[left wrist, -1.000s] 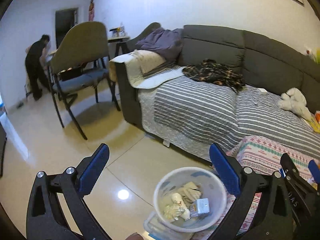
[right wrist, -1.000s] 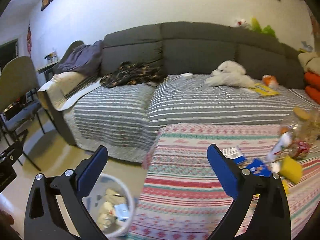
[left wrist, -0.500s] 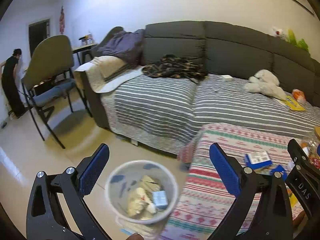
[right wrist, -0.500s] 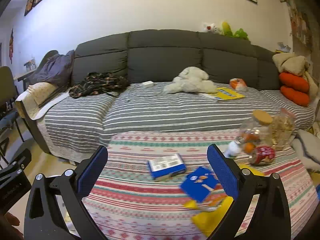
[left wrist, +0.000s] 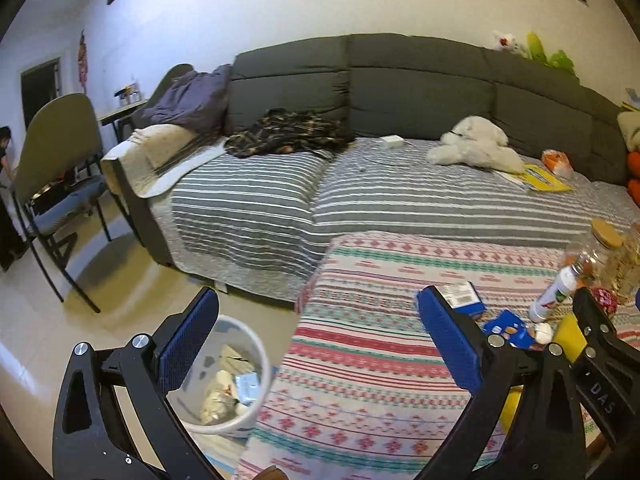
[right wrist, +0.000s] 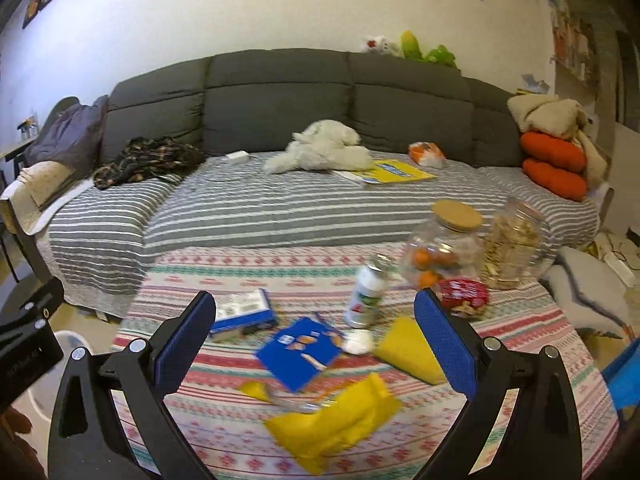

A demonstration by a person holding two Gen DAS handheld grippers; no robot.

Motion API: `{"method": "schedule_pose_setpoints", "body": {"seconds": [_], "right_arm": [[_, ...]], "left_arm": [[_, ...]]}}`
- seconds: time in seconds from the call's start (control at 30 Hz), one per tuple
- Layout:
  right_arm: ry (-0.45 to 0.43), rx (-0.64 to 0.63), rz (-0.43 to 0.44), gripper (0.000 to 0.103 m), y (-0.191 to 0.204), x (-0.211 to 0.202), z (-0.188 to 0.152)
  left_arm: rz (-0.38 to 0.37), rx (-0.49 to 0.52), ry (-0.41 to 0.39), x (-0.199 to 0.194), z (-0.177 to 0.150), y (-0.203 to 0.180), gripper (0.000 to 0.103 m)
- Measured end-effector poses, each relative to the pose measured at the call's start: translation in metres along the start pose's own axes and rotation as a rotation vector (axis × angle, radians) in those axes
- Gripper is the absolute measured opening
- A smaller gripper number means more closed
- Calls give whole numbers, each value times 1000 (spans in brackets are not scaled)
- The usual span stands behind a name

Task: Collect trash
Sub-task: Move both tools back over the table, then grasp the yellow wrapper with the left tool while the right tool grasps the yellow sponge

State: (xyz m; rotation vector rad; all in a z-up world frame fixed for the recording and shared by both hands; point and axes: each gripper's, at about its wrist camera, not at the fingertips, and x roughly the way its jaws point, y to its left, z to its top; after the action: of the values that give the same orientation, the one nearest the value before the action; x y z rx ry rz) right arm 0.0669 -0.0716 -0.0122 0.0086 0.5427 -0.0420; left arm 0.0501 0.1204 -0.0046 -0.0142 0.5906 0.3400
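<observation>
1. The trash lies scattered on the worktop (right wrist: 248,420), which is draped in a patterned cloth: a blue wrapper (right wrist: 300,350), a crumpled yellow wrapper (right wrist: 332,420), a second yellow packet (right wrist: 412,350), a small blue-and-white box (right wrist: 242,310), a white crumpled wad (right wrist: 358,342) and a white bottle (right wrist: 366,290) lying among them.
2. The right tool (right wrist: 316,340) hangs above this litter with its blue pads spread wide and nothing between them; the left tool (left wrist: 320,348) is likewise spread and empty, off to the left over the worktop's edge.
3. The white bin (left wrist: 256,360) stands on the floor just beside the worktop's left corner, already partly filled with paper and packets.
4. Handling, as I judge it: the wrappers are thin, light and slippery film — they will likely crumple and slide on the cloth, so a pinch at a raised fold or a bunched edge looks safer than at a flat face.
5. The box looks stiff and light; taking it across its narrow sides seems best. The bottle is round and may roll away from the pads.
6. Two glass jars (right wrist: 444,248) stand just behind the litter — fragile, and probably not trash.
7. The cloth is soft and may snag or lift with a low pinch.
8. Behind the worktop runs a grey sofa (right wrist: 280,92) with a striped cover, a white plush toy (right wrist: 320,148) and clothing on it; the floor (left wrist: 80,320) is glossy pale tile, and a chair (left wrist: 56,168) stands at the far left.
</observation>
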Motion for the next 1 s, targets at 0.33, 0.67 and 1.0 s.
{"method": "schedule_pose_setpoints", "body": {"seconds": [0.33, 0.67, 1.0], "right_arm": [[87, 80, -124, 97, -99, 18, -18], [165, 351, -184, 97, -200, 31, -17], [250, 228, -144, 97, -206, 71, -23]], "left_arm": [[-287, 178, 176, 21, -30, -75, 96], [-551, 744, 114, -9, -97, -193, 96], [-551, 850, 291, 46, -131, -242, 51]]}}
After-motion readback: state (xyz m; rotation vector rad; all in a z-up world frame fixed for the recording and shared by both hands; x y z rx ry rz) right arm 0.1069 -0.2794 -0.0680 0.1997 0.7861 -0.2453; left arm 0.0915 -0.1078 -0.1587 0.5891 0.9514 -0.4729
